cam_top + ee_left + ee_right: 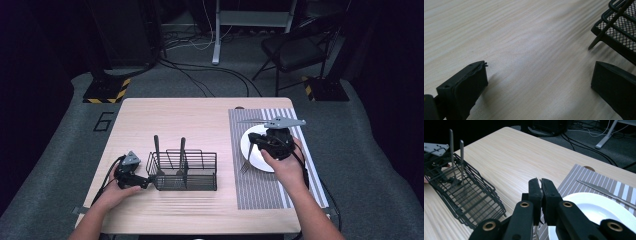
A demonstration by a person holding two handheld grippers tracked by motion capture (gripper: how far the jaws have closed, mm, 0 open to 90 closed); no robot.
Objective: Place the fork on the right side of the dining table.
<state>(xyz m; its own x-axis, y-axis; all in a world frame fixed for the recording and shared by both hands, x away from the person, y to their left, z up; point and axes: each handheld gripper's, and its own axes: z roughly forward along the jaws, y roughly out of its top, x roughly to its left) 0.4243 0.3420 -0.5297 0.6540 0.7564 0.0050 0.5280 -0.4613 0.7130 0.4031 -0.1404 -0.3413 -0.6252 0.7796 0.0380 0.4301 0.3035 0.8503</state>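
Fingers [535, 192] of the right gripper [540, 180] are pressed together with barely a slit between them. In the high view a fork [246, 161] hangs from their tips, tines toward the person, so they seem to pinch its handle end; the contact itself is hidden. The fork sits at the left edge of the white plate [252, 155], over the striped placemat [260, 192]. That is where a fork goes in a place setting, so I judge the right hand [287, 167] holds it low and nearly upright in order to lay it beside the plate, not on it.

Nearer the person's other side, the left gripper [540, 67] rests low on the tabletop [524, 37]. Its fingers stand wide apart with nothing between them, just beside the left end of the black wire cutlery caddy [187, 172]. Parked there by the left hand [117, 192], it is probably ready to steady the light basket when a piece is drawn out.

Two more utensils [156, 150] stand in the caddy's left compartments, handles up, which makes them easy to pinch from above.

Beyond the plate, a table knife [604, 191] lies flat on the placemat along the plate's far side in the right gripper view, so that part of the setting looks done.
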